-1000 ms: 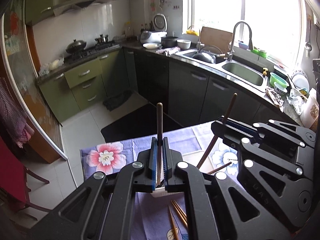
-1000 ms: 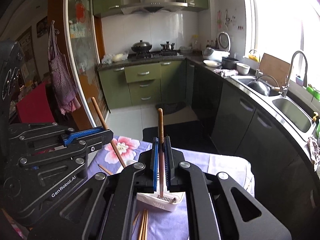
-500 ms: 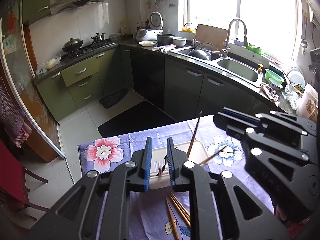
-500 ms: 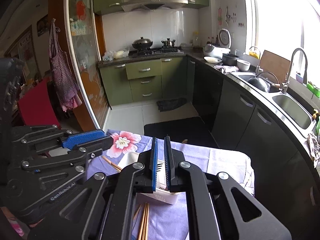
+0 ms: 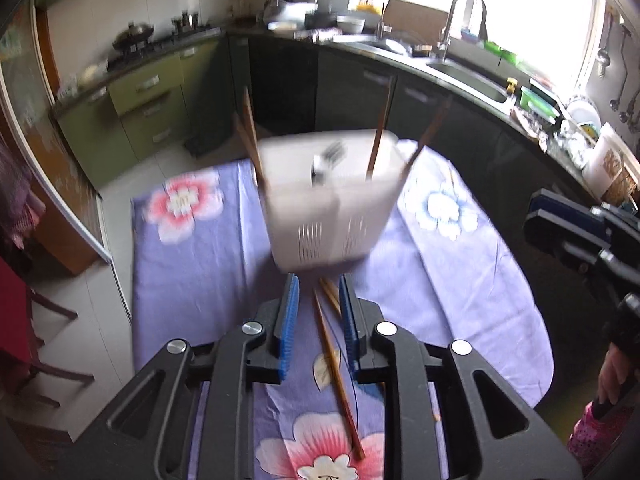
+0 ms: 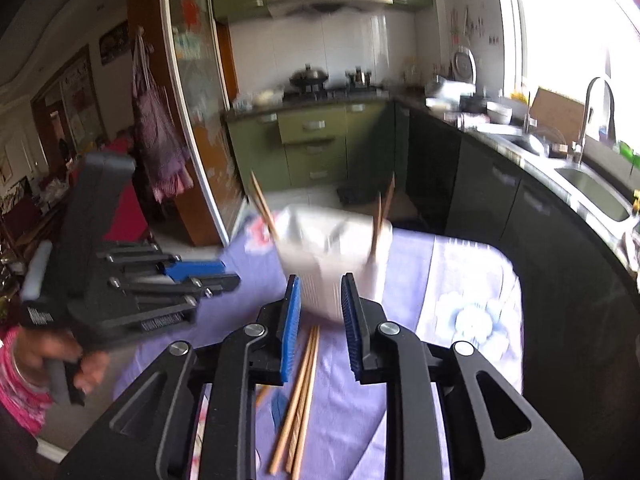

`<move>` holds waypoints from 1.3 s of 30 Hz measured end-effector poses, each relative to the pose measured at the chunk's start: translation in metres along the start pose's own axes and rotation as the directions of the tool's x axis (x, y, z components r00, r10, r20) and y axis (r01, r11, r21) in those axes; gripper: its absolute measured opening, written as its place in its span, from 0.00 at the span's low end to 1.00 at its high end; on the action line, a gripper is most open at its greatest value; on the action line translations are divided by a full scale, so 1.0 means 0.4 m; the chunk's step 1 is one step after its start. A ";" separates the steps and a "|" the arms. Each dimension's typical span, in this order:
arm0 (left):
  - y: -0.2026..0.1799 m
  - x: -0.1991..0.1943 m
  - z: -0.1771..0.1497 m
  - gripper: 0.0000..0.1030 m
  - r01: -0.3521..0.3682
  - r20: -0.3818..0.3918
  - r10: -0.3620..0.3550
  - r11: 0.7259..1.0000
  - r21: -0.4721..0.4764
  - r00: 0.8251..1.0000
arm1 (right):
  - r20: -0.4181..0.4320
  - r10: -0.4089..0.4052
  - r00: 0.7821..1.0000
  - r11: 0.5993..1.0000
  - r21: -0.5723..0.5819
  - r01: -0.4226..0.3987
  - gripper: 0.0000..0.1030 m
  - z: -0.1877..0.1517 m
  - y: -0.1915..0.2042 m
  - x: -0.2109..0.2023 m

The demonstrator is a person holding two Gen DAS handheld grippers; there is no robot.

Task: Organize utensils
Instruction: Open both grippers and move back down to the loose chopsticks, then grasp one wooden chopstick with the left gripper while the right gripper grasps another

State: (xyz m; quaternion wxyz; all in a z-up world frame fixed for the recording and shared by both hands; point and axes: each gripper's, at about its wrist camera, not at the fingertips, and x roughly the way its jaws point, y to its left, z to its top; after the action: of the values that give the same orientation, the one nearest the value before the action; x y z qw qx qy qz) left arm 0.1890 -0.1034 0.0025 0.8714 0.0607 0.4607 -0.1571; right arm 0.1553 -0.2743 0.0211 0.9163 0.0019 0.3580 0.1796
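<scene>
Loose chopsticks (image 5: 338,372) lie below both opening jaws, ungripped.

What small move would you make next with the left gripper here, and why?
Probably lower the left gripper, jaws opening and empty, onto the loose chopsticks lying on the cloth beneath it. Others already stand in the white holder, so these appear to remain.

Both chopsticks out of the left gripper (image 5: 318,312) and right gripper (image 6: 320,308), now upright in the white holder (image 5: 328,216), jaws opening.
</scene>
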 end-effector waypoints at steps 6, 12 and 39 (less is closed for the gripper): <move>0.028 0.176 -0.078 0.19 -0.001 -0.138 -0.009 0.997 -0.071 0.990 | -0.187 -0.012 0.982 0.998 0.055 0.023 0.20 -0.125 -0.073 0.188; 0.020 0.285 -0.087 0.19 0.004 -0.223 -0.027 0.995 -0.100 0.974 | -0.270 -0.010 0.963 0.997 0.068 0.030 0.20 -0.167 -0.103 0.301; 0.033 0.352 -0.113 0.06 -0.076 -0.307 0.055 0.996 -0.055 0.950 | -0.354 0.053 0.934 0.998 0.054 -0.036 0.20 -0.148 -0.056 0.434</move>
State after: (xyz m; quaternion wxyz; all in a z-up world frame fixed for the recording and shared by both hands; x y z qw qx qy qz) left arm 0.2322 -0.1103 -0.1395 0.7961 0.0709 0.5924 -0.1016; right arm 0.2415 -0.2452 -0.1394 0.8320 -0.0012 0.5216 0.1890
